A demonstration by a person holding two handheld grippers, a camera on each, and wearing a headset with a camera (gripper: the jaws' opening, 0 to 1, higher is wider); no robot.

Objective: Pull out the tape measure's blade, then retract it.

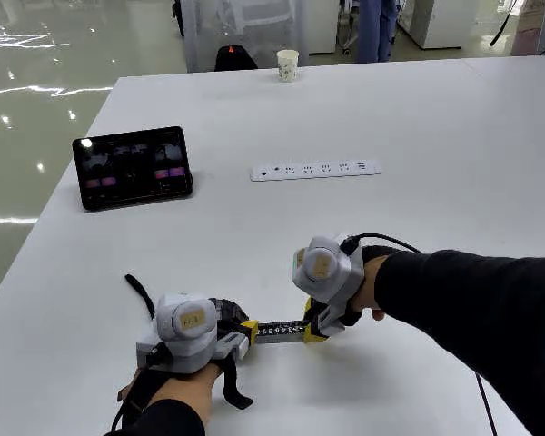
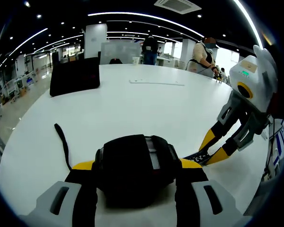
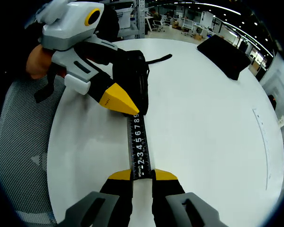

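Note:
A black tape measure case lies on the white table, and my left gripper is shut on it with a yellow-tipped jaw on either side. A short length of the blade with black numerals runs out flat from the case. My right gripper is shut on the blade's end. In the head view the left gripper sits at the lower left, the right gripper is close to its right, and the blade spans the small gap between them. The case's black strap trails to the left.
A dark tablet stands at the back left near the table's left edge. A white power strip lies mid-table, and a paper cup stands at the far edge. People stand beyond the table.

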